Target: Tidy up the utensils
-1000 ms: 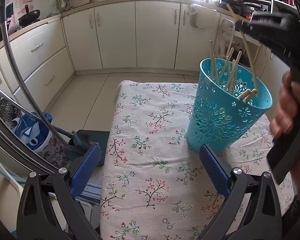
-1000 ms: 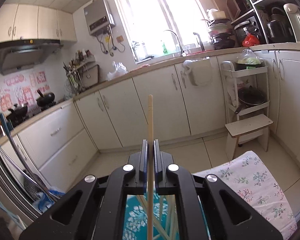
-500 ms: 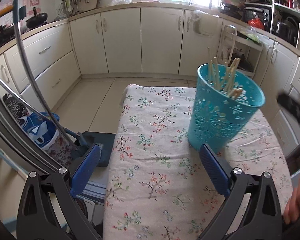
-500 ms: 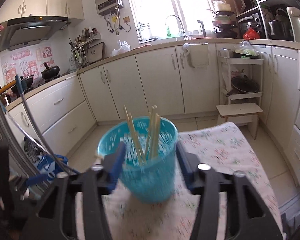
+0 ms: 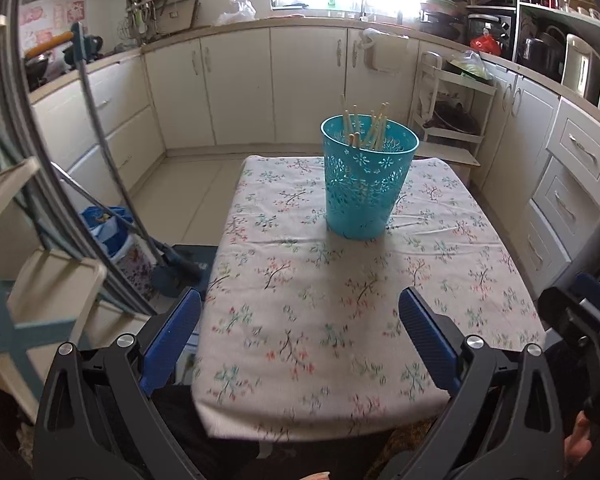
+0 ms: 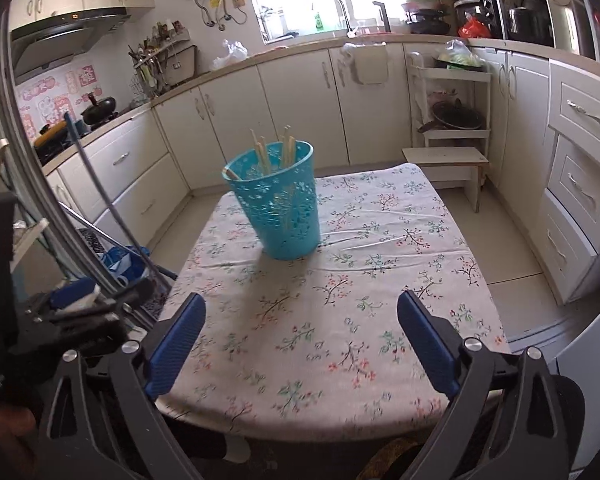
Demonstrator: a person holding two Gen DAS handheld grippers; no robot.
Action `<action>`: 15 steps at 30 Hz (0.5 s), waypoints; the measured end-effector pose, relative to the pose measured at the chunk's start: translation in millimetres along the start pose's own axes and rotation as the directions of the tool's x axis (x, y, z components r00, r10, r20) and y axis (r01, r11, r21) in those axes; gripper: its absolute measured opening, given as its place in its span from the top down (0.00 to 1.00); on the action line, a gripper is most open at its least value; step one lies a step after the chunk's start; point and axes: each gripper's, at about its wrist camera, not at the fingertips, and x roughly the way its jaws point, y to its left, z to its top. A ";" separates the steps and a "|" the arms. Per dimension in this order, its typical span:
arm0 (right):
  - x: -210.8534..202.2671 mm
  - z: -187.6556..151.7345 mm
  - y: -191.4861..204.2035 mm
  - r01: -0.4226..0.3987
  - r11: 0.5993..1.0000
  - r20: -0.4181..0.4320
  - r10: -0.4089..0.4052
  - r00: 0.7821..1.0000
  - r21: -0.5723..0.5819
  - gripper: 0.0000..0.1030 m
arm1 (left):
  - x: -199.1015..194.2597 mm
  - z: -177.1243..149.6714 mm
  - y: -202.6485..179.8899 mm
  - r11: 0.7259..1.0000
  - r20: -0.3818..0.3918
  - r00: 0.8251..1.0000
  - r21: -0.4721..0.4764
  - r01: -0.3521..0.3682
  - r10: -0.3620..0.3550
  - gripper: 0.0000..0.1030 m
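Several chopsticks (image 5: 374,128) — turquoise basket (image 5: 366,184)

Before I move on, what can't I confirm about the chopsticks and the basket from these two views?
- Chopstick count: the chopsticks overlap, and the blue basket wall hides their lower ends, in both wrist views.
- Basket floor: hidden by its rim and wall, in both views.
- Table near edge: cut off by the right claw, whose jaws are opening with nothing between them, and by the left claw in its view.
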 end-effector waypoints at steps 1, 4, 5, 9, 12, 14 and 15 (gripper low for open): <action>-11.0 -3.0 2.9 -0.003 1.000 0.009 0.003 1.000 -0.003 0.08 | -9.1 -3.6 -1.9 1.000 0.005 1.000 0.007 -0.007 0.007 0.08; -43.3 -4.4 11.2 -0.015 1.000 0.029 0.015 0.999 -0.005 0.07 | -42.2 -15.6 -4.9 1.000 0.030 0.999 0.003 -0.011 0.011 0.08; -53.8 -5.6 12.9 -0.021 1.000 0.036 0.021 0.999 -0.004 0.07 | -54.2 -19.4 -4.6 1.000 0.036 0.999 -0.006 -0.012 0.012 0.08; -99.1 -9.3 21.0 -0.035 0.999 0.066 0.036 0.997 -0.007 0.07 | -87.4 -28.4 -2.5 1.000 -0.041 0.999 -0.017 0.024 -0.025 0.08; -125.3 -16.7 28.8 -0.034 0.999 0.087 0.036 0.996 -0.016 0.07 | -112.7 -39.5 -1.8 0.998 -0.027 0.998 -0.020 0.058 -0.058 0.08; -143.4 -26.9 34.4 -0.042 0.999 0.100 0.043 0.994 -0.014 0.07 | -127.9 -49.0 -2.1 0.998 -0.015 0.998 -0.024 0.052 -0.053 0.08; -149.4 -31.7 36.0 -0.046 0.999 0.105 0.046 0.993 -0.009 0.07 | -132.2 -51.9 -2.9 0.999 -0.015 0.999 -0.023 0.049 -0.049 0.08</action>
